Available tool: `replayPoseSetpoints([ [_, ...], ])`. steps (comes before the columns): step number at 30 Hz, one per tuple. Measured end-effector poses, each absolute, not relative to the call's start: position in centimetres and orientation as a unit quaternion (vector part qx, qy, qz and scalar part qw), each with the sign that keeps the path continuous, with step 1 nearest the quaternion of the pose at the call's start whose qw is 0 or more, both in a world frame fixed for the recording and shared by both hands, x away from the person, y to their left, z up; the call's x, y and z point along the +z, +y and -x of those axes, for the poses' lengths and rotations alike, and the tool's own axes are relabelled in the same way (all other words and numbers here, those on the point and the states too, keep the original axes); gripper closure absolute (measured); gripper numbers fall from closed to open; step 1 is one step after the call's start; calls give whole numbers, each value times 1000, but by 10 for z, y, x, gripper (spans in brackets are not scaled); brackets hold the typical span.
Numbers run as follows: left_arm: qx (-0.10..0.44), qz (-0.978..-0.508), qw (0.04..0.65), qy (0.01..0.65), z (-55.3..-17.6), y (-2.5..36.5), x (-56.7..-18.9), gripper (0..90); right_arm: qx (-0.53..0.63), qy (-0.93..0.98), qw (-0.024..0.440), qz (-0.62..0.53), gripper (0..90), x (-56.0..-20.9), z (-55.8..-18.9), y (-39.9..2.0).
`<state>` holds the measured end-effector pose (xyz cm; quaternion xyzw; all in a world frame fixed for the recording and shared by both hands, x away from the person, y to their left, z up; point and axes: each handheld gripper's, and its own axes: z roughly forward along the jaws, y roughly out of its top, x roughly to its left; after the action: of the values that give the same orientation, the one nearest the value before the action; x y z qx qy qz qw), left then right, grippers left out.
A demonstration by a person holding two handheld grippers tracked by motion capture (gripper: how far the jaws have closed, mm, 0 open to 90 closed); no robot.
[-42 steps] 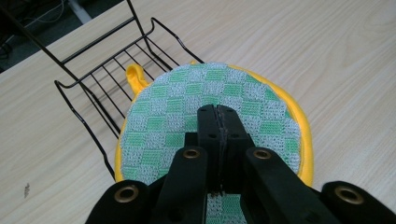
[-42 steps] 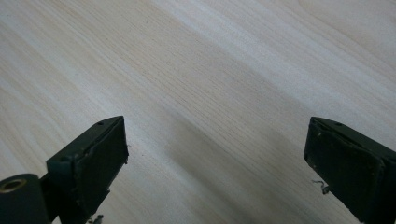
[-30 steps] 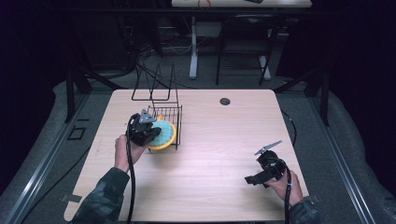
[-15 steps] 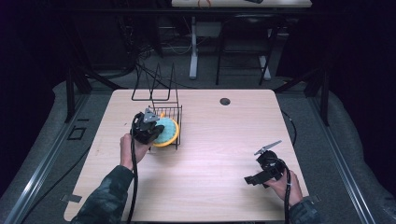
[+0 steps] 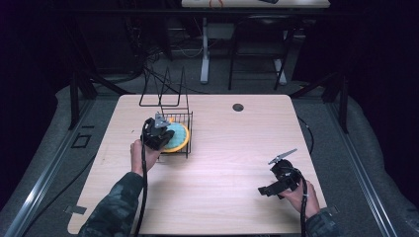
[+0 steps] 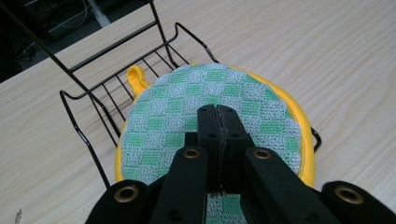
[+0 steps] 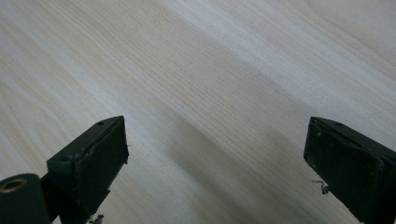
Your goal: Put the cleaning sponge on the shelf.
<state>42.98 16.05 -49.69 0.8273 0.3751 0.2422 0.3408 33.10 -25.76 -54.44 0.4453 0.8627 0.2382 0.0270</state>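
A round pad with a green-and-grey checked face and a yellow rim lies tilted in a low black wire rack. My left gripper is shut on the pad's near part, its jaws pressed together over the cloth. In the high view that gripper sits at the rack's left front corner, with the pad just right of it. My right gripper rests low near the table's front right, open, its two pads wide apart over bare wood.
The wooden table has a small dark round hole near its far edge. Tall wire loops rise behind the rack. Cables trail from both grippers toward the person. Dark floor and table legs lie beyond.
My left gripper, still shut on the pad, has shifted slightly right and lower at the rack. The right gripper has stayed where it was.
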Motion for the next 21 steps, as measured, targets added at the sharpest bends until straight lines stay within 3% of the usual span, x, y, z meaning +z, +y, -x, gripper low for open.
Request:
replayPoseSetpoints([
  [21,238,-826,327,393,-444,160,-518,899,240,860,29,-450,57,-543,-330,-258],
])
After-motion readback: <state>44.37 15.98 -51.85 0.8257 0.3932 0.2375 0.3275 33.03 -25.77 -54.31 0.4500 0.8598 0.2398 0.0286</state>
